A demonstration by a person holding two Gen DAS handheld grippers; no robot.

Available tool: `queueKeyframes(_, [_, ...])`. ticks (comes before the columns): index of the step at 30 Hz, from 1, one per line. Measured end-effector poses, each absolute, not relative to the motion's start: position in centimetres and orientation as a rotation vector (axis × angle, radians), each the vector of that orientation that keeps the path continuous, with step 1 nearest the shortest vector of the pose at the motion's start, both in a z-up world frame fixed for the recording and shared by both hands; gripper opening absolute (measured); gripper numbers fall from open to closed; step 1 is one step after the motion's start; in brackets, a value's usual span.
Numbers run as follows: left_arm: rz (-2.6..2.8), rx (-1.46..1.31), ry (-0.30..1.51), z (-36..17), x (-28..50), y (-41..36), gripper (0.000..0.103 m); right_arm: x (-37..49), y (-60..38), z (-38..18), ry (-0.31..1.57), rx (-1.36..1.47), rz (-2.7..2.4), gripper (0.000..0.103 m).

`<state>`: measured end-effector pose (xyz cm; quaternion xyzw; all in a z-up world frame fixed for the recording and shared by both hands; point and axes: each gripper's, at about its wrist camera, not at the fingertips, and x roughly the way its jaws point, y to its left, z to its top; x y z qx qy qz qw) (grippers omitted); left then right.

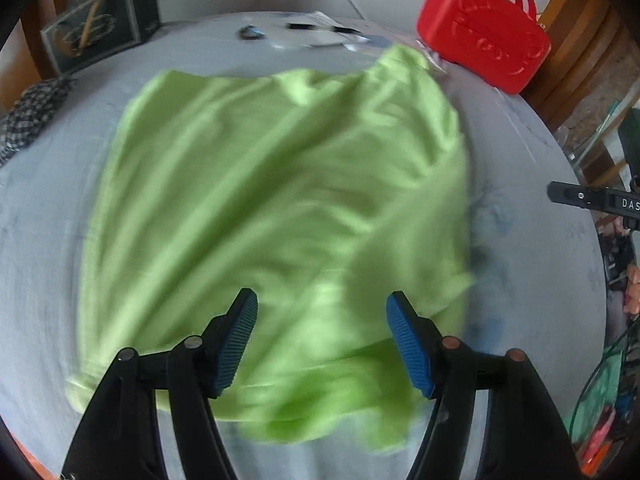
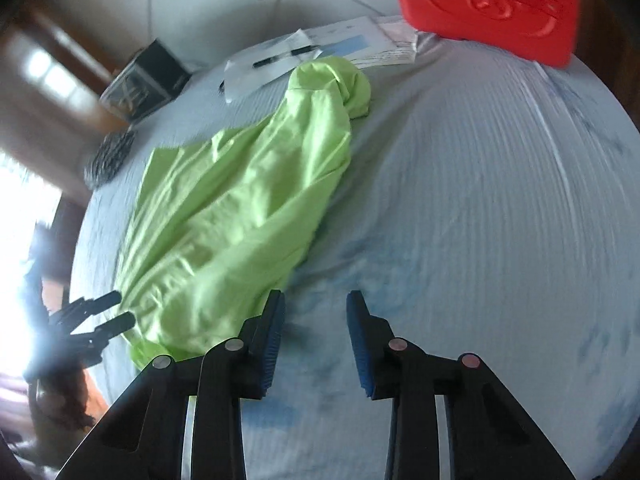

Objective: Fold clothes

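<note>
Green garment (image 1: 272, 200) | spread beneath left hand-held gripper (image 1: 322, 344), left of right hand-held gripper (image 2: 316, 344) | both agape, empty

- Both views are daylit and fairly bright, with soft, even light on the pale blue cloth (image 1: 48, 216).
- In the right wrist view a blown-out white glare (image 2: 16, 240) floods the left edge and washes out detail there.
- Motion blur smears both pictures; folds of the lime-green garment (image 1: 272, 200) look soft, and the red case (image 1: 484, 32) has streaked outlines.
- A soft shadow darkens the garment's near right part in the left wrist view.
- Fisheye bending curves the table edge, and black vignette fills the corners.
</note>
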<state>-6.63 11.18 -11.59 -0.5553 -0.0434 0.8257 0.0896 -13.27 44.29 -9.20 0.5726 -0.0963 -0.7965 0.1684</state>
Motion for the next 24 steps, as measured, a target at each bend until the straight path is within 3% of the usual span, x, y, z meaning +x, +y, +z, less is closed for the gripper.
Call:
queueKeyframes(6, [2.415, -1.711, -0.043, -13.4, -7.2, 18.8, 0.067, -12.8, 48.4, -10.2, -0.258, 1.655, -2.175, 0.033])
queueKeyframes(10, [2.379, -1.750, -0.008, -15.4, -8.1, 20.8, 0.066, -12.5, 50.8, -10.9, -0.277, 1.668, -2.173, 0.042])
queueKeyframes(13, [2.417, -1.723, -0.049, -14.5, -8.9, 19.8, 0.015, -12.4, 52.0, -11.3, -0.293, 1.676, -2.175, 0.042])
queueKeyframes(14, [2.469, -1.708, -0.074, -13.5, -9.4, 18.5, 0.011, -12.6, 52.1, -11.3, -0.299, 1.673, -2.174, 0.042])
queueKeyframes(22, [2.686, -1.716, -0.295, -9.0, -12.7, 7.0, 0.008, -18.0, 49.0, -11.0, -0.352, 1.605, -2.166, 0.039])
queueKeyframes(24, [2.634, -1.734, -0.297, -9.0, -12.2, 6.6, 0.008, -19.3, 48.2, -10.9, -0.371, 1.591, -2.165, 0.044])
